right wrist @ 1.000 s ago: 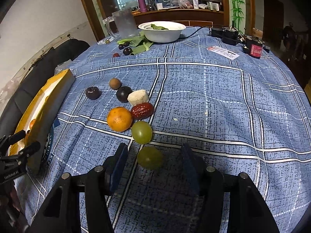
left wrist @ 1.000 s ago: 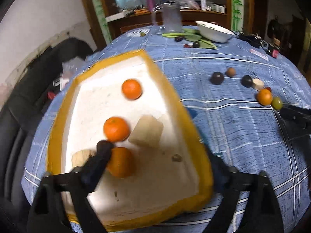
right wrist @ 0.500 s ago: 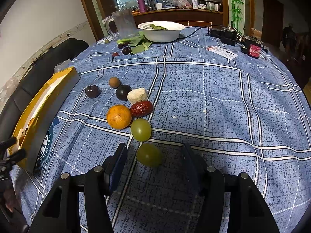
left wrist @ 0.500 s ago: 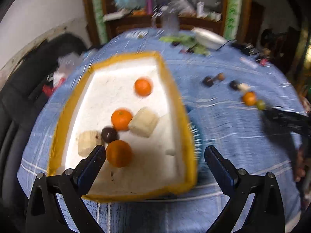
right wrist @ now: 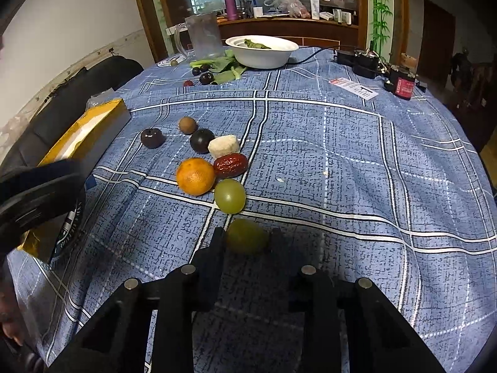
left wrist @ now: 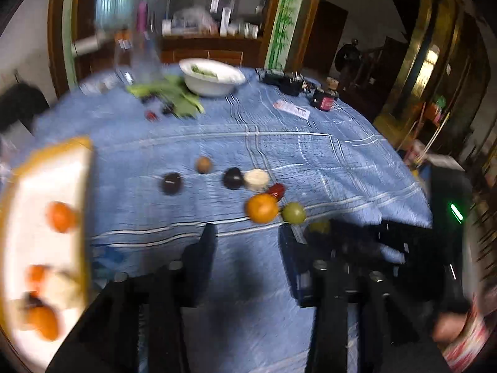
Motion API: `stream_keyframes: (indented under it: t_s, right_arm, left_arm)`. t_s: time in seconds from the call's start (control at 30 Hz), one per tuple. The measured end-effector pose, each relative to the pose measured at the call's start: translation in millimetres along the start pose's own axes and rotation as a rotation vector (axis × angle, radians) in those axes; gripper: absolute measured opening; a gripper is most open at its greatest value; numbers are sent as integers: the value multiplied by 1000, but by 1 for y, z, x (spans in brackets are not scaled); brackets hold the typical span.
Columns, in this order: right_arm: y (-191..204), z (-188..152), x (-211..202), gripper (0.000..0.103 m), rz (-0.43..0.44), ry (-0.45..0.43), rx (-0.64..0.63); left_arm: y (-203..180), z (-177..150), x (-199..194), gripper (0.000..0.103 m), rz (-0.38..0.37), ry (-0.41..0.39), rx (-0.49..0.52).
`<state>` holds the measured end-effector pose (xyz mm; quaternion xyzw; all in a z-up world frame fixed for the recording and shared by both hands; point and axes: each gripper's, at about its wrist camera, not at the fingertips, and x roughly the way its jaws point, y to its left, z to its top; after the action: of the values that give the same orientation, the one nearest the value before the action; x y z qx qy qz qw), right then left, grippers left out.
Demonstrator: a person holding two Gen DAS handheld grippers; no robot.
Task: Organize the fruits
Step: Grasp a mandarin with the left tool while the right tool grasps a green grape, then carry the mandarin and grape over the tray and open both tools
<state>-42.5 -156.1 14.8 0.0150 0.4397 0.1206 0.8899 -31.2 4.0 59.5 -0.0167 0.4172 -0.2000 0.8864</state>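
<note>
The right tool (right wrist: pixel 247 242) sat low on the surface (right wrist: pixel 341 161), its two fingers closed against the sides of a green grape (right wrist: pixel 247 236) that lay on the blue checked cloth between their tips. Just beyond it a second green grape (right wrist: pixel 230 195) rested on the cloth, touching an orange (right wrist: pixel 195 175) on its left and lying just beside a red date (right wrist: pixel 230 165). Behind these sat a pale chunk of fruit (right wrist: pixel 223 145), a dark plum (right wrist: pixel 202 140), a small brown fruit (right wrist: pixel 187 125) and another dark plum (right wrist: pixel 152 138), all loose on the cloth.

The left tool (left wrist: pixel 245 242) hung above the surface with its fingers parted and nothing between them, the orange (left wrist: pixel 262 208) and the second grape (left wrist: pixel 293 213) just ahead of its tips. The right tool (left wrist: pixel 357 242) showed dark at its right.

At the left edge stood the yellow-rimmed tray (left wrist: pixel 84 186) with a white floor. In it lay three oranges (left wrist: pixel 61 217), pale chunks and a dark fruit, blurred in the left wrist view. At the far side of the surface a white bowl (right wrist: pixel 264 56) held green leaves, and more leaves and dark fruits lay beside it.
</note>
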Motion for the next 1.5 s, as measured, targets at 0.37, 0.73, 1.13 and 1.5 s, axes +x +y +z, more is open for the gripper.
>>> stream_keyframes:
  t_s: [0.37,0.73,1.13,1.5]
  right_arm:
    - [-6,3,4,31,33,18,22]
    - [4,1,4,28,4,13,-39]
    - [2,4,-8,28,26,-67,-20]
    - [32,9,-21,28,78,-82,-30]
  left_arm:
    - [-8,12,69,39,-54,93,-28]
    - [-9,11,72,30,-22,52,-31]
    - [35,-1,-31,31,27,-115,-146]
    - [142,-45,-123,31,257,-221,-352]
